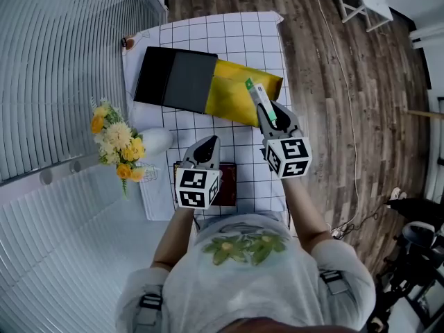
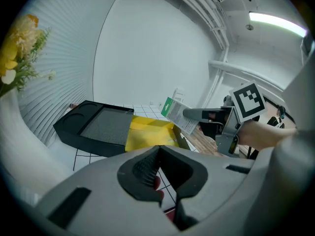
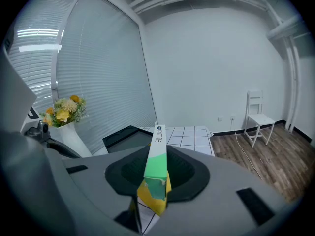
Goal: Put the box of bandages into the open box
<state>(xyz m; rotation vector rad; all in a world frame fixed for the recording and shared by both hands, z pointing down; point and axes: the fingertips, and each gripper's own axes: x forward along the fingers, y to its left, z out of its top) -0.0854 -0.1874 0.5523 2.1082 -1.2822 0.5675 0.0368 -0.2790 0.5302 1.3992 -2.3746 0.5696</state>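
Above the right end of the yellow open box (image 1: 229, 101) on the table (image 1: 229, 40), your right gripper (image 1: 269, 118) held the box of bandages (image 1: 260, 103) clamped by its rear end. It stood narrow edge up and nose forward, probably so it could slip into the yellow hollow without catching the rim. Your left gripper (image 1: 206, 146) hung with jaws together and empty over a dark red flat thing (image 1: 228, 182) near you, well clear of the drop.

We see a smooth card carton (image 1: 255, 94) in the matt plastic right gripper (image 1: 268, 115); ahead, a box (image 1: 229, 97) lined shiny yellow.
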